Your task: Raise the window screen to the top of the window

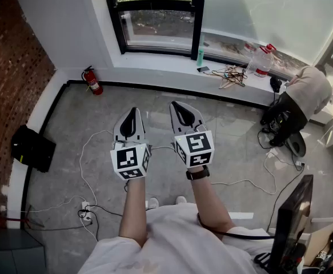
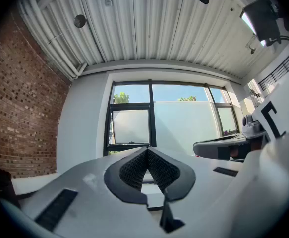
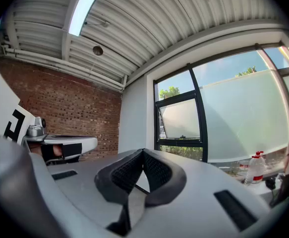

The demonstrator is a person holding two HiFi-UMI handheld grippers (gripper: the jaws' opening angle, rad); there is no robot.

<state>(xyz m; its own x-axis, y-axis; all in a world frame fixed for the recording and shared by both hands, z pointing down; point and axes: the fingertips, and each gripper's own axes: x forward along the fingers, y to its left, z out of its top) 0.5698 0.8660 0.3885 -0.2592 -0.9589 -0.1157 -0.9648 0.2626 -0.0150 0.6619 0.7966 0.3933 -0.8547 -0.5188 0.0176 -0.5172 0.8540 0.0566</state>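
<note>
The black-framed window [image 1: 157, 21] is in the far wall above a white sill. In the left gripper view its small sash holds a frosted screen [image 2: 130, 126] in the lower part, with clear glass above; the right gripper view shows that sash [image 3: 180, 119] tilted open. My left gripper [image 1: 133, 112] and right gripper [image 1: 176, 105] are held side by side over the grey floor, well short of the window and pointing toward it. Both are shut with nothing between the pads, as the left gripper's own view [image 2: 147, 149] and the right gripper's own view [image 3: 143, 151] show.
A red fire extinguisher [image 1: 92, 80] stands at the wall's foot on the left. A black bag [image 1: 33, 148] lies by the brick wall [image 1: 6, 67]. Bottles [image 1: 263, 60] and tangled sticks sit on the sill. A person [image 1: 306, 90] crouches at right. White cables [image 1: 92, 170] cross the floor.
</note>
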